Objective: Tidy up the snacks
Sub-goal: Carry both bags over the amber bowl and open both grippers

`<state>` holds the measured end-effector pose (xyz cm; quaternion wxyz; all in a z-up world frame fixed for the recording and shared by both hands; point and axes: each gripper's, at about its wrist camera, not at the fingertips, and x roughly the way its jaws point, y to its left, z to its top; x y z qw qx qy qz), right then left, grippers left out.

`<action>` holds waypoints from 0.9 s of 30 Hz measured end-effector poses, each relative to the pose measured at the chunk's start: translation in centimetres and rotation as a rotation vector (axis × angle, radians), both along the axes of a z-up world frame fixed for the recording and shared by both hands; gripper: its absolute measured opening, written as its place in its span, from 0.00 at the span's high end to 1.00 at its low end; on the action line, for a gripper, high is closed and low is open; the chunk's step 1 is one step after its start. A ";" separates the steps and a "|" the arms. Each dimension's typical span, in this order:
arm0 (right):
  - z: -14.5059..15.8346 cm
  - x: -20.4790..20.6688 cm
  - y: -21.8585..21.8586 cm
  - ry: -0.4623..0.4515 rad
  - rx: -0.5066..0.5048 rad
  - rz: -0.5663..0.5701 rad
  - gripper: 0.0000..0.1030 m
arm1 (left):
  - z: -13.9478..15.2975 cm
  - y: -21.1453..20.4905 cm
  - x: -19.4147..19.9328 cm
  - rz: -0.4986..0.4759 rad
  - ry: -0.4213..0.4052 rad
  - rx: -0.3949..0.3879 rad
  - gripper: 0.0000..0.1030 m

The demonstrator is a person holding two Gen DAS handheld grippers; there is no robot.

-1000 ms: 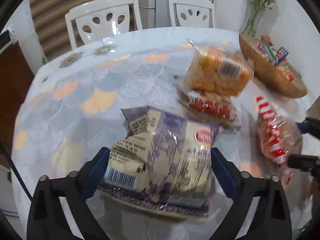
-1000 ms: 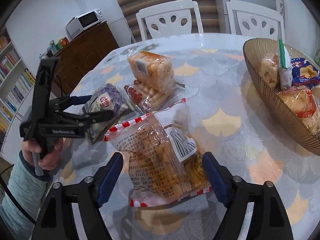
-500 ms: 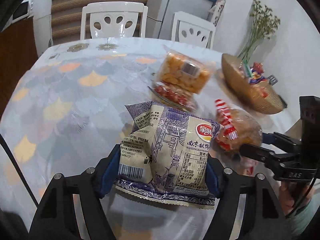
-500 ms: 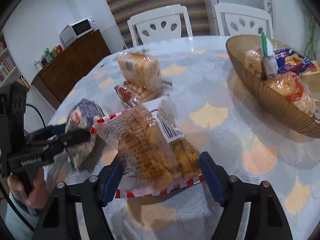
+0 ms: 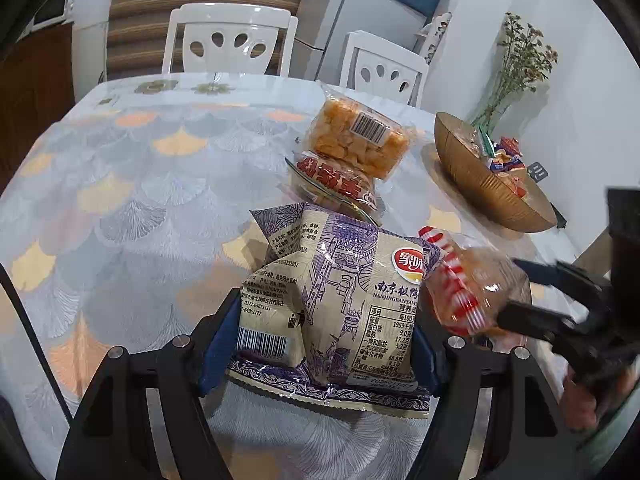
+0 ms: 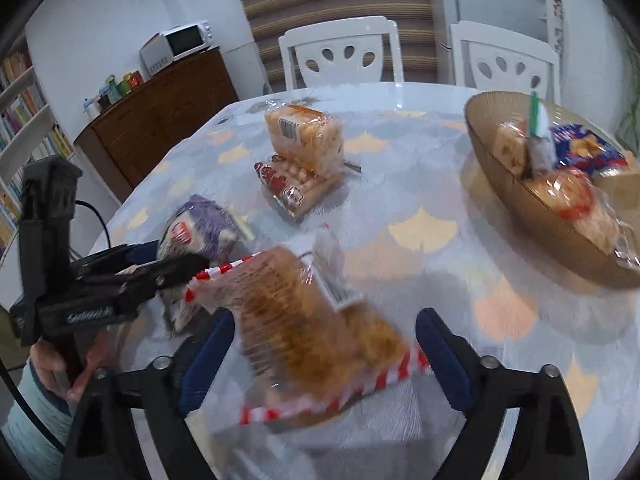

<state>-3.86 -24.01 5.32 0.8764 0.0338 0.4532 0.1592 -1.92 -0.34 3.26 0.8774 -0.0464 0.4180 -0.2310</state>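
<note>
My left gripper [image 5: 324, 320] is shut on a purple and cream snack bag [image 5: 340, 292], its pads pressing both sides, held just above the table. My right gripper [image 6: 326, 316] has its jaws opening. A clear bag with red and white striped edges [image 6: 312, 332] lies blurred between them, and the pads no longer press it. That striped bag [image 5: 472, 284] touches the purple bag's right edge. An orange snack pack [image 5: 356, 140] rests on a red-labelled pack [image 5: 336, 184] mid-table. The brown bowl [image 6: 520, 196] at the right holds several snacks.
Two white chairs [image 5: 228, 40] stand at the far side of the round table [image 5: 120, 160]. A vase of dried flowers [image 5: 512, 80] stands behind the bowl [image 5: 480, 184]. A wooden sideboard [image 6: 160, 120] with a microwave is at the far left. A hand and sleeve [image 6: 48, 380] hold the left gripper [image 6: 176, 258].
The left gripper closed on the purple bag and carried it right, up against the striped bag. The right gripper's jaws squeezed the striped bag, then spread wide again.
</note>
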 end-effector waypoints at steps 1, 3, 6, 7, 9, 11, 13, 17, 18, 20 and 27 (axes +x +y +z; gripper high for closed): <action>-0.4 0.6 0.0 0.014 0.005 0.013 0.11 | 0.0 0.1 0.0 -0.003 0.000 -0.003 0.31; -1.6 2.1 -0.4 0.080 0.086 0.052 0.10 | -0.1 0.3 0.1 -0.002 0.004 -0.020 0.31; -2.9 2.9 -0.7 0.126 0.169 0.069 0.08 | -0.2 0.9 0.4 0.001 0.018 -0.055 0.31; -2.8 2.7 -0.5 0.116 0.157 0.072 0.08 | -0.2 1.1 0.4 0.002 0.020 -0.063 0.31; -2.7 2.1 0.2 0.098 0.105 0.073 0.11 | -0.3 1.2 0.5 0.000 0.023 -0.070 0.31; -2.3 0.8 1.2 0.069 0.063 0.089 0.26 | -0.3 1.2 0.5 -0.001 0.022 -0.069 0.31; -2.0 -0.5 2.2 0.031 0.014 0.094 0.29 | -0.3 1.0 0.4 -0.002 0.017 -0.062 0.31; -1.2 -2.6 2.9 -0.025 -0.027 0.061 0.33 | 0.0 0.5 0.1 0.003 0.008 -0.036 0.31; -0.9 -3.0 2.4 -0.037 -0.027 0.038 0.33 | 0.2 0.3 -0.1 0.006 0.004 -0.025 0.31; -0.5 -3.5 1.6 -0.051 -0.029 0.009 0.33 | 0.8 -0.3 -0.4 0.005 -0.011 -0.011 0.31; 2.3 -4.8 -4.0 -0.072 -0.006 -0.137 0.33 | 6.0 -4.5 -1.1 -0.093 -0.082 -0.031 0.31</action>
